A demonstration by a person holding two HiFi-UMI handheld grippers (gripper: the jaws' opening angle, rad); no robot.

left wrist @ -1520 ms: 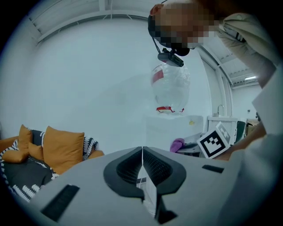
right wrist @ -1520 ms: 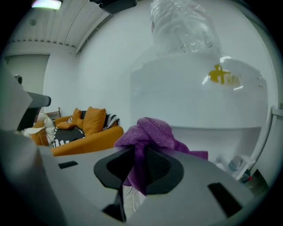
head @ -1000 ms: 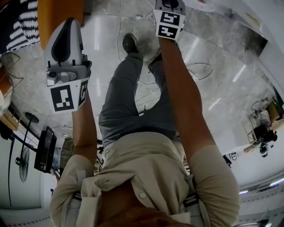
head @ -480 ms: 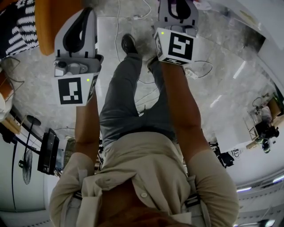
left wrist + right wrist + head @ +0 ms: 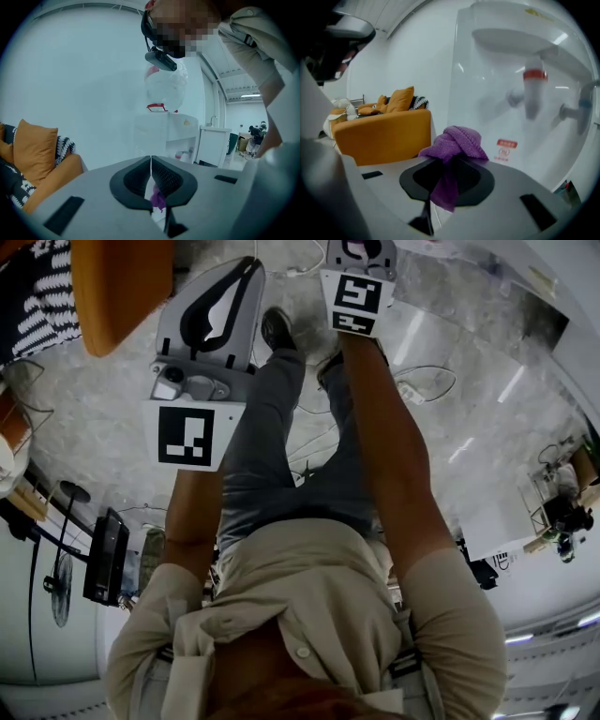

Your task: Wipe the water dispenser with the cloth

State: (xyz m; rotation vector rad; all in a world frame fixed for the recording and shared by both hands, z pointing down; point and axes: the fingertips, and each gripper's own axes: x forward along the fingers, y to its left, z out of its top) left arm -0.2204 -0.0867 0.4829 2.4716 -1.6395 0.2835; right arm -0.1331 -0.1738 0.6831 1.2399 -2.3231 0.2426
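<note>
One purple cloth (image 5: 457, 140) is clamped in the right gripper (image 5: 450, 161). It is bunched into a knot above the jaw tips, and a loose tail hangs down between the two dark pads. The cloth is up close to the white front of the water dispenser (image 5: 525, 70), beside a small red label (image 5: 506, 146) on the panel. Whether the cloth touches the panel cannot be told. Above and to the right of the cloth, a tap (image 5: 533, 91) with a red cap sticks out under the dispenser's overhang, blurred.

The left gripper (image 5: 150, 161) has its jaws together, the tips meeting in a thin line. A small purple scrap (image 5: 158, 199) shows in the gap lower down between the pads; what it is cannot be told. In the left gripper view the dispenser stands farther off against a pale wall, with a clear bottle (image 5: 164, 86) on its top.

An orange sofa (image 5: 384, 131) with an orange cushion (image 5: 402, 99) stands to the left of the dispenser.

In the head view both arms reach forward over a pale, glossy floor (image 5: 469, 409). The left gripper is nearer the camera, while the right one is at the top edge. Thin cables (image 5: 412, 381) lie on the floor near the person's dark shoe (image 5: 275, 329).
</note>
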